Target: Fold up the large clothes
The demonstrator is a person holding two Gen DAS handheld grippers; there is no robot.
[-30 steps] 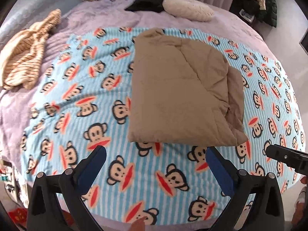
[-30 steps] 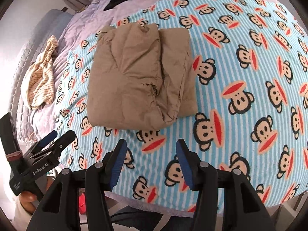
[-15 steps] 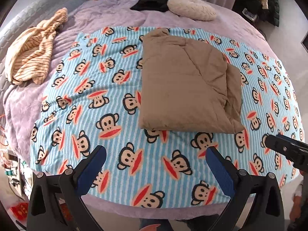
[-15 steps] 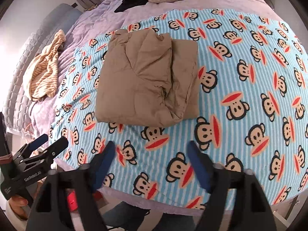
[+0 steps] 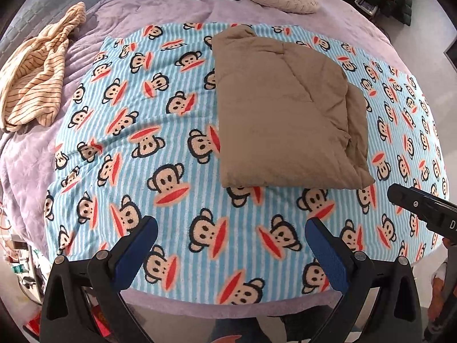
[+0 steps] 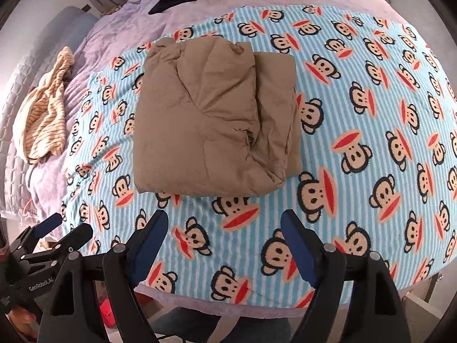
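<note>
The brown garment is seen folded into a compact rectangle on the monkey-print blanket; the folding is judged essentially done. Both the left tongs and the right tongs are held spread and empty on the near side.

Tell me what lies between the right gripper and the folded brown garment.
Only bare monkey-print blanket. In the right wrist view, nothing sits between the right gripper, jaws open and empty, and the folded brown garment; just blue stripes and monkey faces.

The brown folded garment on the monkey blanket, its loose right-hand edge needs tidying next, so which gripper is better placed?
Probably the right gripper. It hangs open near the brown garment, almost below the loose layered edge. The left gripper, also open, sits off its left corner.
</note>
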